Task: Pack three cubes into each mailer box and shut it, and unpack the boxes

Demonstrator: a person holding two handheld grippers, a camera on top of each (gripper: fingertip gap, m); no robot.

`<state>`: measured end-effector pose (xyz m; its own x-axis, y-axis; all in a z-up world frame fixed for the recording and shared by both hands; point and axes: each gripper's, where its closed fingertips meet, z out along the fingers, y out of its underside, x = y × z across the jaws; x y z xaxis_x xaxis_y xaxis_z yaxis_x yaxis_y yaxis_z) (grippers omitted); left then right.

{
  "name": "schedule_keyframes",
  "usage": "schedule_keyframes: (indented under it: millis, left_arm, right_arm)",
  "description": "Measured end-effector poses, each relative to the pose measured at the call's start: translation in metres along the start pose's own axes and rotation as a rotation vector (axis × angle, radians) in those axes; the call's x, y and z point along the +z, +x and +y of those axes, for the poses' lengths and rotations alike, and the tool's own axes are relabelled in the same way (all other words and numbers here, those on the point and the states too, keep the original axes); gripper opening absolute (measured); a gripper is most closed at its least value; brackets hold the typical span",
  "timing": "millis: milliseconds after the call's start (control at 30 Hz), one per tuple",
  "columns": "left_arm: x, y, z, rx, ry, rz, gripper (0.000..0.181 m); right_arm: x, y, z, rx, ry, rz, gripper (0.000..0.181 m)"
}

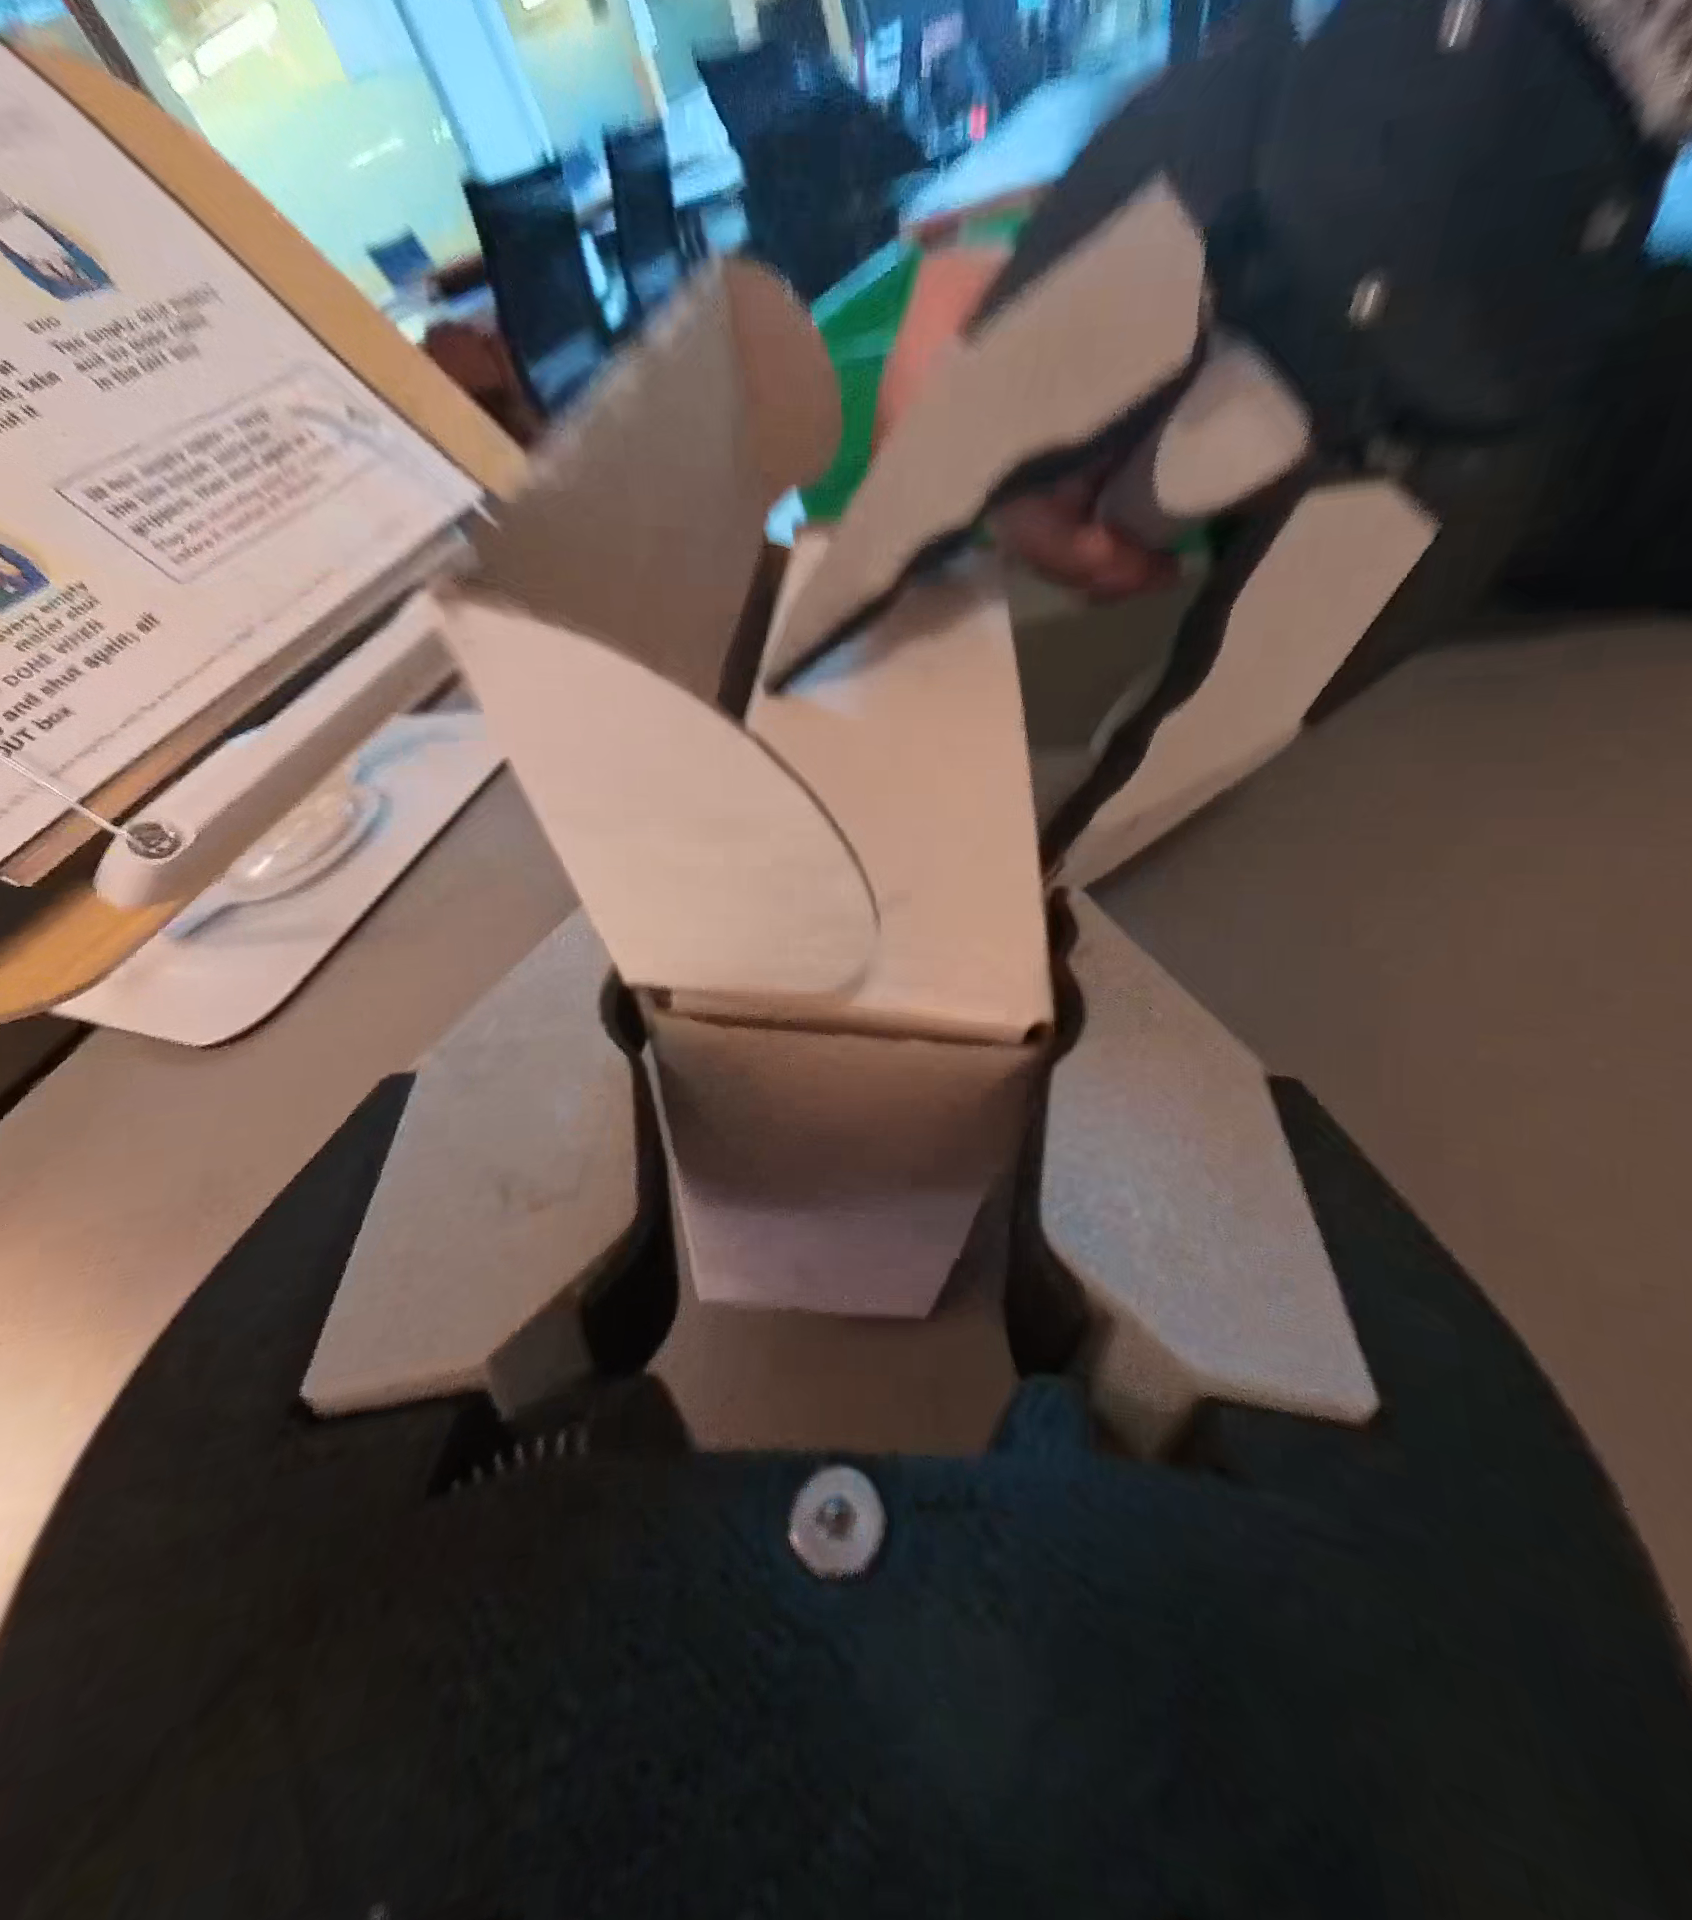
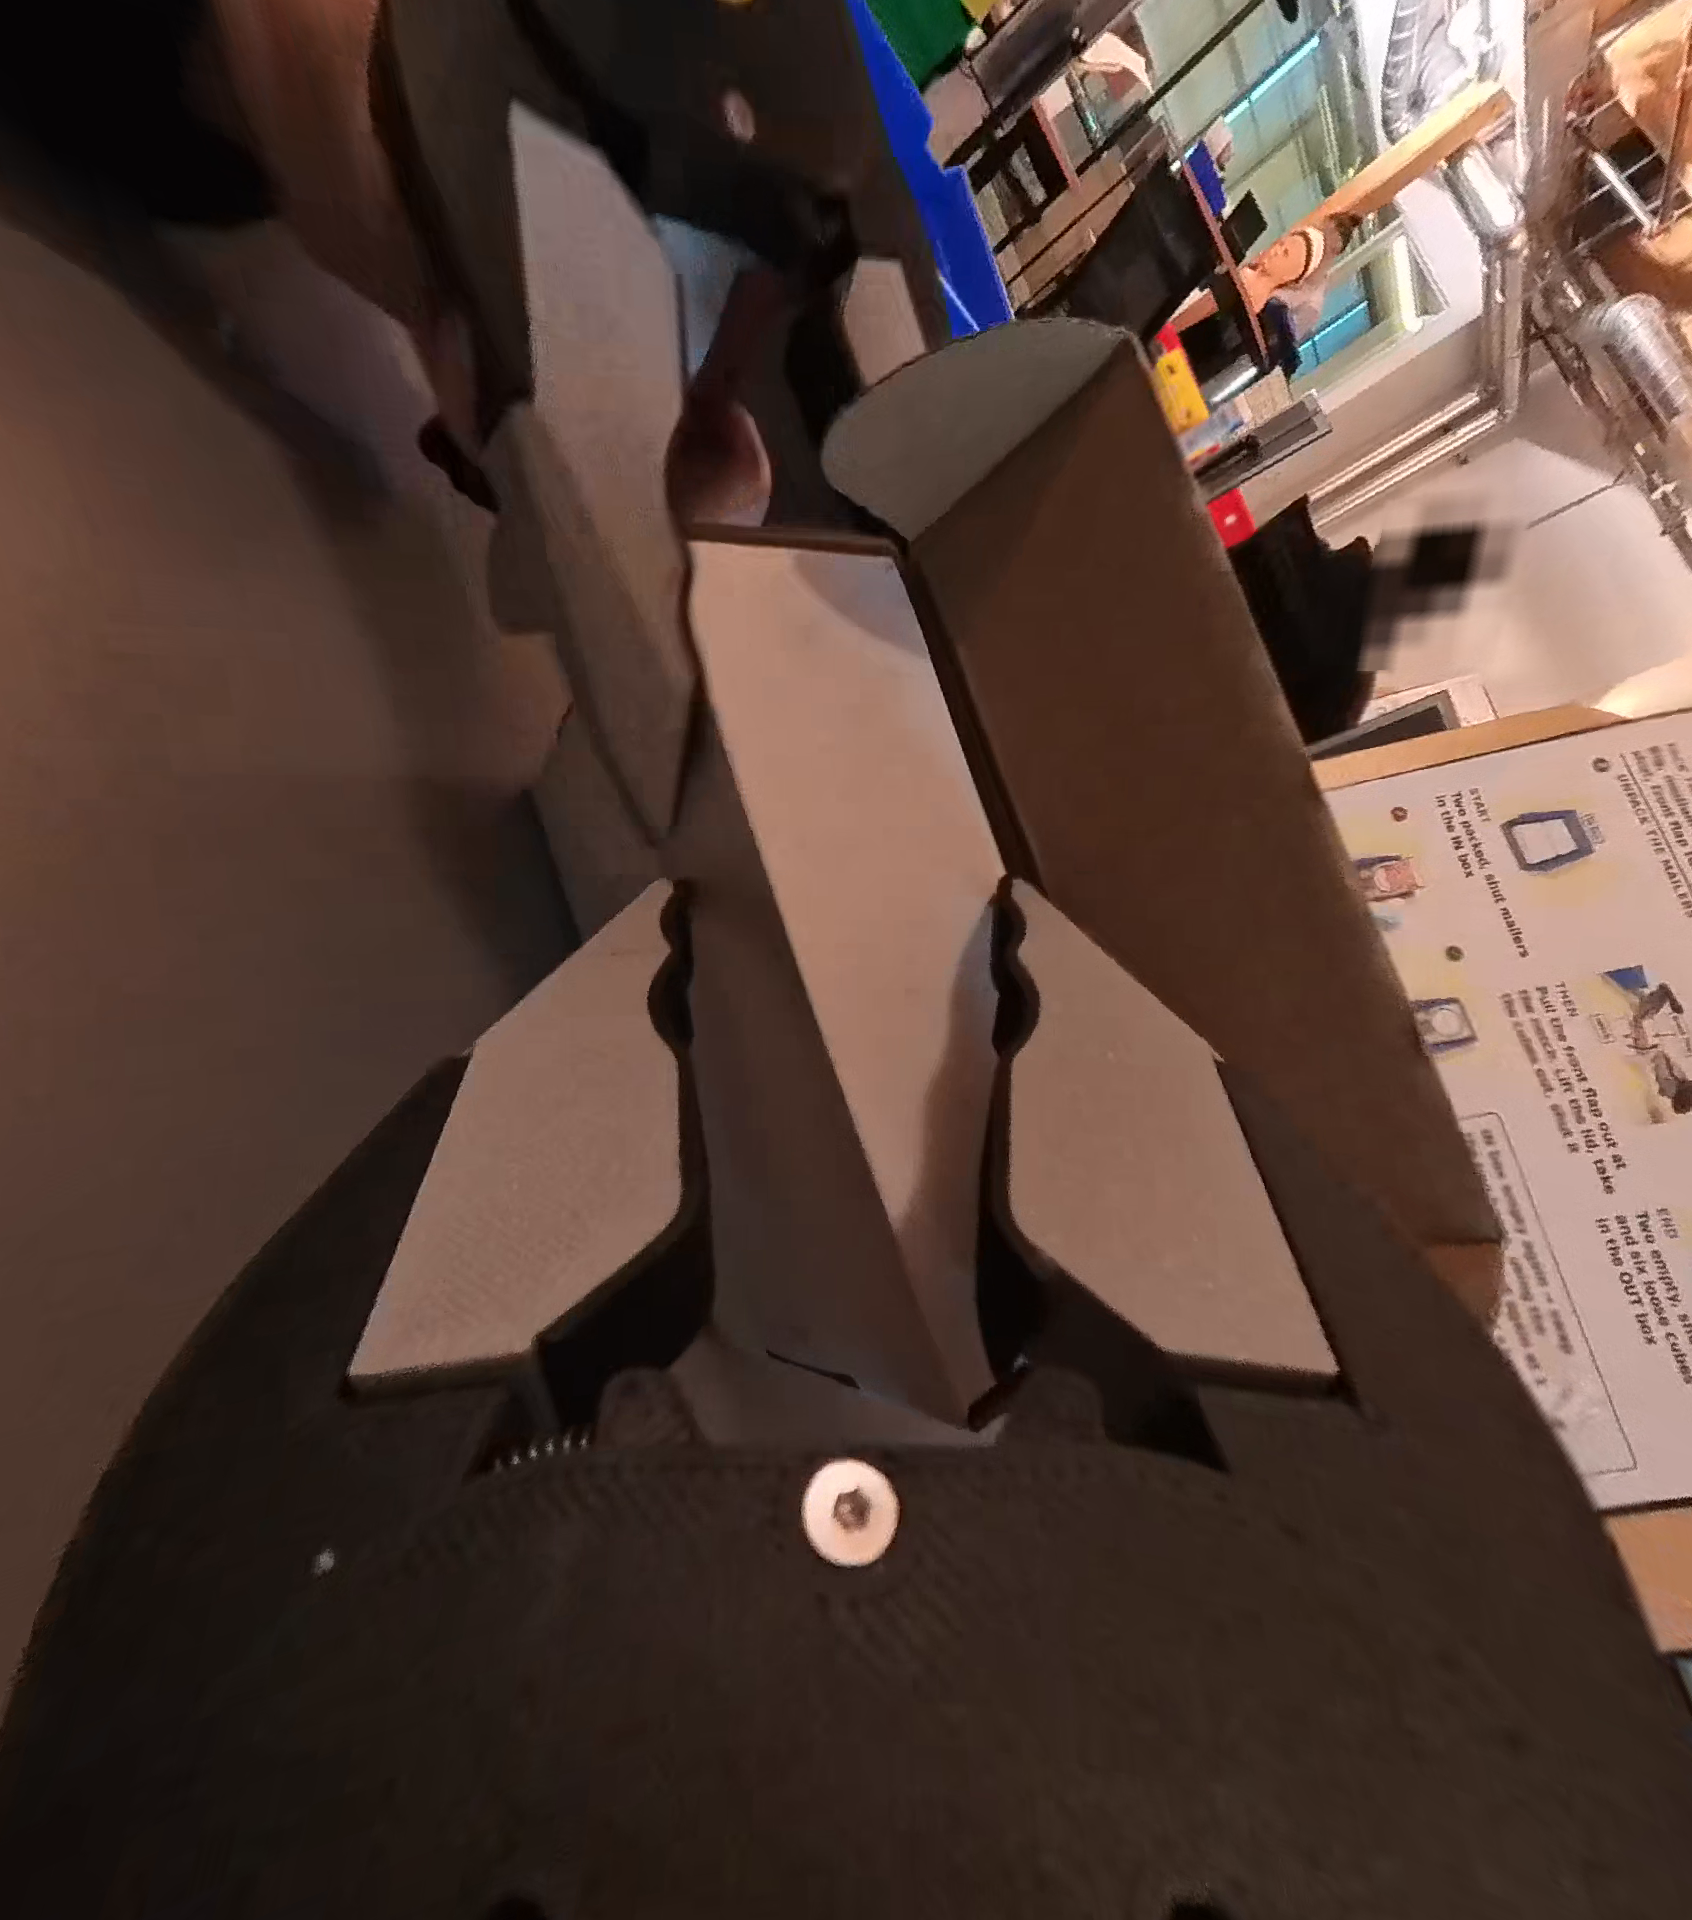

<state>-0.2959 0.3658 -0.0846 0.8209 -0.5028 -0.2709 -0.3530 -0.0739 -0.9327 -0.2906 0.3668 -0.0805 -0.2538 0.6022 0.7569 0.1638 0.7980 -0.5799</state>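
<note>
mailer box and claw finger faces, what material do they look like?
Mailer box: thin paperboard, matte white-grey, judging by the sharp fold creases and die-cut rounded flaps. Left claw fingers: flat pale grey faces, finely grainy and matte, probably printed plastic or a grip coating; the black body looks like printed plastic. Can't confirm.

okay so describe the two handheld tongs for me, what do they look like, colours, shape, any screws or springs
Both match. The left tongs and right tongs each have a wide, curved black body with a textured printed surface and one silver screw at its centre. Two flat, pale grey fingers taper forward, with notched black inner edges. A small coil spring shows at the base of one right finger. No cables are visible.
</note>
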Motion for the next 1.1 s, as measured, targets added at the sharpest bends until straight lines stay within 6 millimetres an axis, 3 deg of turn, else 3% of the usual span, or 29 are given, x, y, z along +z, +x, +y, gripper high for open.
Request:
schedule_keyframes:
  millis: [67,133,167,200,467,600,667,733,800,867,933,1000,1100]
  left_arm:
    - [-0.01,-0.008,-0.019,-0.055,0.098,-0.026,0.072]
    - [-0.021,-0.023,-0.032,-0.076,0.174,-0.106,0.056]
    - [-0.025,-0.03,-0.035,-0.074,0.191,-0.152,0.038]
    - [-0.027,-0.034,-0.035,-0.058,0.193,-0.184,0.035]
    - [-0.034,-0.045,-0.041,-0.201,0.252,-0.181,0.034]
    - [-0.045,-0.055,-0.046,-0.31,0.32,-0.156,0.033]
    - [-0.05,-0.057,-0.048,-0.302,0.334,-0.163,0.033]
    - [-0.051,-0.057,-0.048,-0.285,0.328,-0.171,0.033]
    - [-0.051,-0.057,-0.048,-0.283,0.33,-0.167,0.033]
    - [-0.052,-0.055,-0.049,-0.285,0.337,-0.155,0.033]
    - [-0.052,-0.053,-0.051,-0.278,0.345,-0.143,0.033]
    - [-0.052,-0.052,-0.052,-0.264,0.346,-0.148,0.033]
    - [-0.052,-0.053,-0.053,-0.248,0.351,-0.163,0.033]
  right_arm:
    - [-0.001,0.001,0.0,-0.01,0.003,0.006,0.052]
    - [0.0,0.001,0.0,-0.032,-0.003,0.018,0.048]
    - [0.0,0.0,-0.001,-0.038,-0.003,0.019,0.046]
    - [0.0,-0.001,-0.002,-0.037,0.003,0.016,0.046]
    - [-0.004,-0.007,-0.009,-0.035,0.046,-0.022,0.04]
    - [-0.008,-0.018,-0.019,-0.013,0.096,-0.095,0.037]
    - [-0.012,-0.027,-0.026,0.017,0.131,-0.165,0.026]
    - [-0.016,-0.033,-0.035,0.042,0.172,-0.214,0.027]
    - [-0.023,-0.029,-0.047,0.085,0.237,-0.213,0.029]
    - [-0.028,-0.011,-0.056,0.158,0.296,-0.152,0.028]
    - [-0.028,0.018,-0.051,0.227,0.295,-0.019,0.023]
    - [-0.023,0.03,-0.033,0.244,0.217,0.042,0.011]
    - [-0.008,0.011,-0.008,0.206,0.067,-0.042,0.0]
